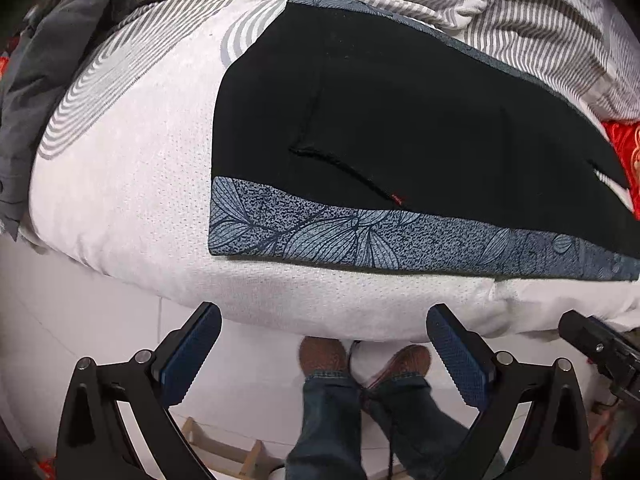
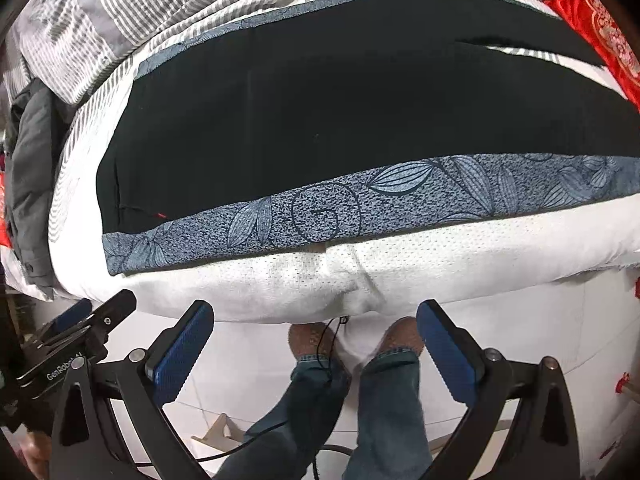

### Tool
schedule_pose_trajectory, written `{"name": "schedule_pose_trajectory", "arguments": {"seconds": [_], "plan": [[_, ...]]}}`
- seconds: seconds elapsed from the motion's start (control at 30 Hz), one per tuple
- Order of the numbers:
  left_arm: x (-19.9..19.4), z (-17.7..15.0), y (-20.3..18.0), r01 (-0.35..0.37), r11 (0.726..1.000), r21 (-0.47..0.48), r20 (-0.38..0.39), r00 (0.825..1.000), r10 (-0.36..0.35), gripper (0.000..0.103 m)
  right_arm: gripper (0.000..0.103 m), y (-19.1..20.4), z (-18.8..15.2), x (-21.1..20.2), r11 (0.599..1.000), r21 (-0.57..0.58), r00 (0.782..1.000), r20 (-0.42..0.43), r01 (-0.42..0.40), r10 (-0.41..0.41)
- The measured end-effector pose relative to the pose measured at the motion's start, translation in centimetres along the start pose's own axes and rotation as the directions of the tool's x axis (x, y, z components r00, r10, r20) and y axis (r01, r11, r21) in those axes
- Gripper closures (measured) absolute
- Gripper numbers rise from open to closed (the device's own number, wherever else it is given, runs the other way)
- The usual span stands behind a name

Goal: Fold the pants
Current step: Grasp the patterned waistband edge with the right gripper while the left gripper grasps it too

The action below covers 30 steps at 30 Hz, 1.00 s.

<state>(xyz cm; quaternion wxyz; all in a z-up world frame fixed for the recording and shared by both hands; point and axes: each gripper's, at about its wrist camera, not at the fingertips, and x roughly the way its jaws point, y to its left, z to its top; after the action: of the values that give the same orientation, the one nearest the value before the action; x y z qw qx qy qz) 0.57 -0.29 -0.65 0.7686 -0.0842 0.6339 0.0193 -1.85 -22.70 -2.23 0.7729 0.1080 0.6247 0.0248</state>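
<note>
Both grippers, left gripper (image 1: 324, 344) and right gripper (image 2: 316, 340), hang spread and empty short of the black pants (image 1: 400, 120); pinch matching corners evenly.

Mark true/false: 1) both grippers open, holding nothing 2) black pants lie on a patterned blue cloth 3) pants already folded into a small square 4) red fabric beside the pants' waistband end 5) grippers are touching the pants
1) True. The left gripper and right gripper are both spread wide with nothing between the fingers.
2) True. The black pants lie on the leaf-print blue cloth.
3) False. They lie spread out at length.
4) False. The red fabric is at the leg end; the pocket end is opposite.
5) False. Both hang off the mattress edge, above the person's shoes.
</note>
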Motion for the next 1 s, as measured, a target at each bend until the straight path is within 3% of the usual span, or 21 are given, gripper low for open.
{"name": "schedule_pose_trajectory", "arguments": {"seconds": [0.1,0.2,0.3,0.4,0.67,0.73,0.87,0.97,1.0], "plan": [[0.2,0.1,0.7,0.078,0.995,-0.064,-0.001,0.997,-0.078,0.0,0.001,-0.7,0.2,0.4,0.994,0.056,0.996,-0.023,-0.09,0.091],[1.0,0.3,1.9,0.164,0.974,-0.156,0.003,0.986,-0.166,0.0,0.001,-1.9,0.4,1.4,0.962,0.159,0.972,-0.036,-0.223,0.231],[2.4,0.1,2.8,0.189,0.958,-0.214,0.015,0.982,-0.19,0.0,0.001,-3.3,0.5,3.3,0.898,0.268,0.93,-0.019,-0.349,0.367],[3.7,0.2,3.2,0.242,0.932,-0.27,-0.004,0.968,-0.252,0.0,0.001,-4.1,0.2,5.7,0.842,0.364,0.9,-0.02,-0.398,0.435],[6.0,0.0,3.8,0.275,0.903,-0.33,0.002,0.957,-0.291,0.0,0.006,-4.1,1.1,9.8,0.706,0.407,0.791,0.072,-0.579,0.607],[6.3,-0.1,4.0,0.294,0.891,-0.347,0.005,0.95,-0.312,0.007,0.01,-4.2,1.4,10.4,0.674,0.405,0.762,0.095,-0.618,0.641],[6.9,-0.1,3.9,0.305,0.878,-0.369,0.001,0.945,-0.327,0.007,0.022,-4.1,1.9,11.5,0.603,0.416,0.704,0.143,-0.681,0.696],[6.9,-0.2,3.7,0.311,0.876,-0.37,0.0,0.942,-0.334,0.007,0.039,-3.2,2.8,11.7,0.562,0.396,0.656,0.158,-0.726,0.738],[6.9,-0.2,3.7,0.316,0.872,-0.374,0.001,0.94,-0.34,0.007,0.05,-2.9,3.0,11.9,0.553,0.394,0.646,0.154,-0.734,0.748]]}}
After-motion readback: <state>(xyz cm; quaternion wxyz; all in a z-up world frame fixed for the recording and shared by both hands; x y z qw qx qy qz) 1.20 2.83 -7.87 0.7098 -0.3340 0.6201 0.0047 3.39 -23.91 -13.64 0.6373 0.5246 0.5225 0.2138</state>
